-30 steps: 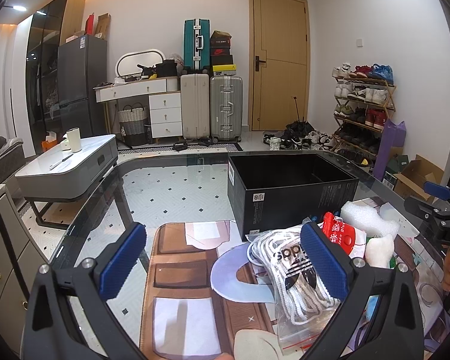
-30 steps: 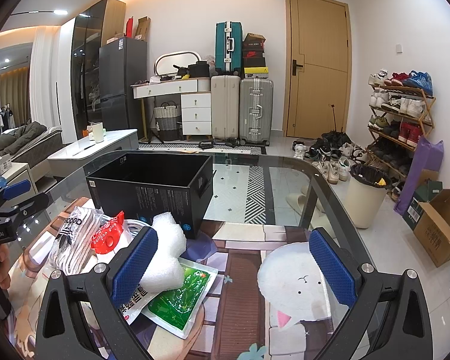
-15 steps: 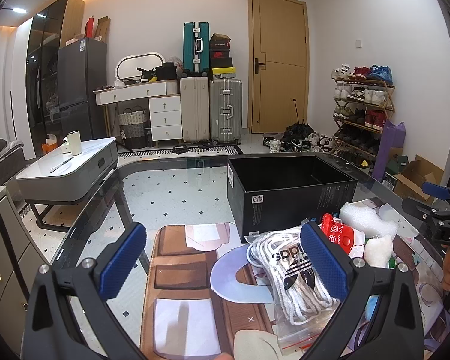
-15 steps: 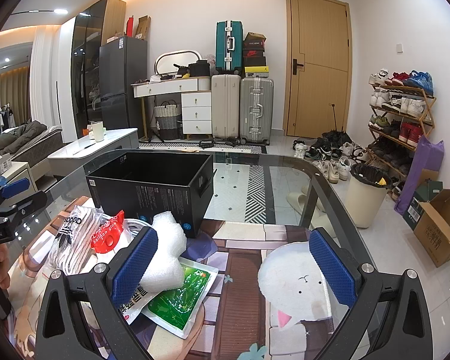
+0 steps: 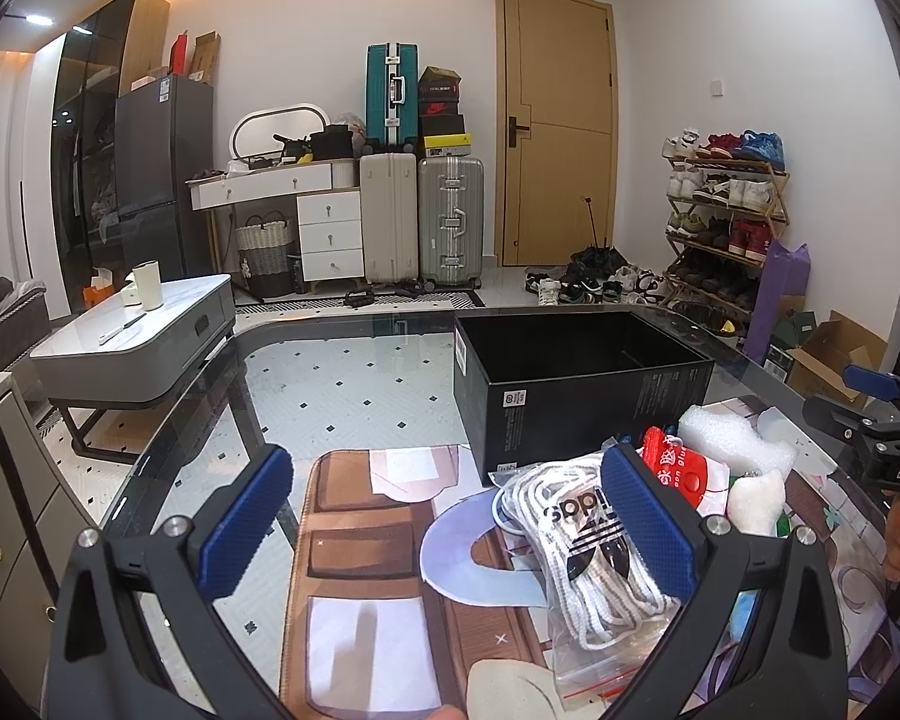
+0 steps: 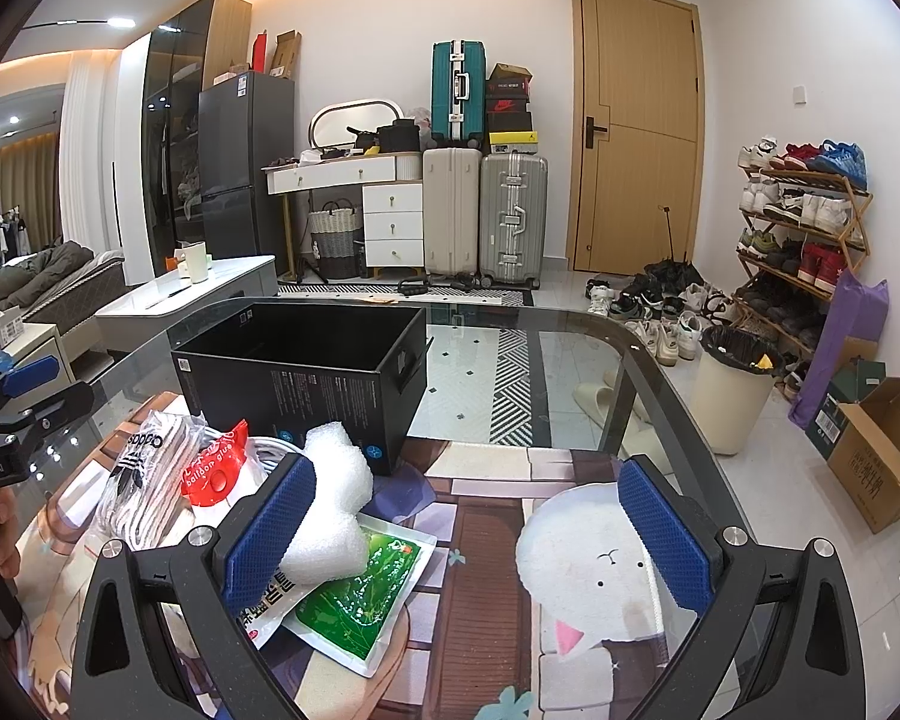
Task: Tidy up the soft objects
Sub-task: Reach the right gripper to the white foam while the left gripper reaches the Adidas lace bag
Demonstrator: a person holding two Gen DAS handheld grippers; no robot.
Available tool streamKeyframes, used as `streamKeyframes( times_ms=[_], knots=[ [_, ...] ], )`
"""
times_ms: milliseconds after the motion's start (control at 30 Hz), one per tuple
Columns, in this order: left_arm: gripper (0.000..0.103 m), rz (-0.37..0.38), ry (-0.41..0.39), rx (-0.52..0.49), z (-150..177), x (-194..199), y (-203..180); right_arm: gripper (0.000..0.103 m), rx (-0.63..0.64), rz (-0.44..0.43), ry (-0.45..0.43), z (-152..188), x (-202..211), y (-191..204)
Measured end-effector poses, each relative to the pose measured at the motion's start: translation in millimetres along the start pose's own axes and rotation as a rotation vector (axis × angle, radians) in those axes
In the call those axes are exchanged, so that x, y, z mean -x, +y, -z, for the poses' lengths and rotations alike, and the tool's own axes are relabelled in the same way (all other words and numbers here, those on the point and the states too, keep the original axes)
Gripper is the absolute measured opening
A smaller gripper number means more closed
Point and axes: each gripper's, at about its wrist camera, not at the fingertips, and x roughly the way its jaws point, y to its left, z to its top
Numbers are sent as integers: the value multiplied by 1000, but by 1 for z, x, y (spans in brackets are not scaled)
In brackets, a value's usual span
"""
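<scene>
An open black box (image 5: 576, 384) (image 6: 306, 378) stands on the glass table. In front of it lies a pile of soft things: a clear bag of white cord (image 5: 576, 564) (image 6: 144, 498), a red packet (image 5: 678, 468) (image 6: 216, 471), white foam pieces (image 5: 732, 441) (image 6: 330, 510) and a green pouch (image 6: 354, 594). My left gripper (image 5: 444, 528) hovers open left of the pile, its right finger over the cord bag. My right gripper (image 6: 468, 534) is open too, its left finger in front of the foam. Neither holds anything.
A printed mat (image 6: 594, 576) (image 5: 366, 600) covers the near tabletop. The glass table's rounded edge (image 6: 648, 396) curves on the right. Beyond stand a low white table (image 5: 132, 336), suitcases (image 5: 420, 216), a shoe rack (image 6: 804, 228) and a bin (image 6: 732, 390).
</scene>
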Motion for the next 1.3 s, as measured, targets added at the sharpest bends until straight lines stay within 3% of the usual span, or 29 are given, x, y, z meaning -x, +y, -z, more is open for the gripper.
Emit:
streamKeyframes(
  times_ms=[333,600,1300],
  knots=[
    [103,61,31,41,1,-3,6,102,29,-13,23,4,-4,6],
    [103,68,67,36,3,-2,7,102,54,-34,74,4,-9,16],
    [103,138,219,20,-1,-8,-27,102,12,-146,235,-15,-35,13]
  ],
)
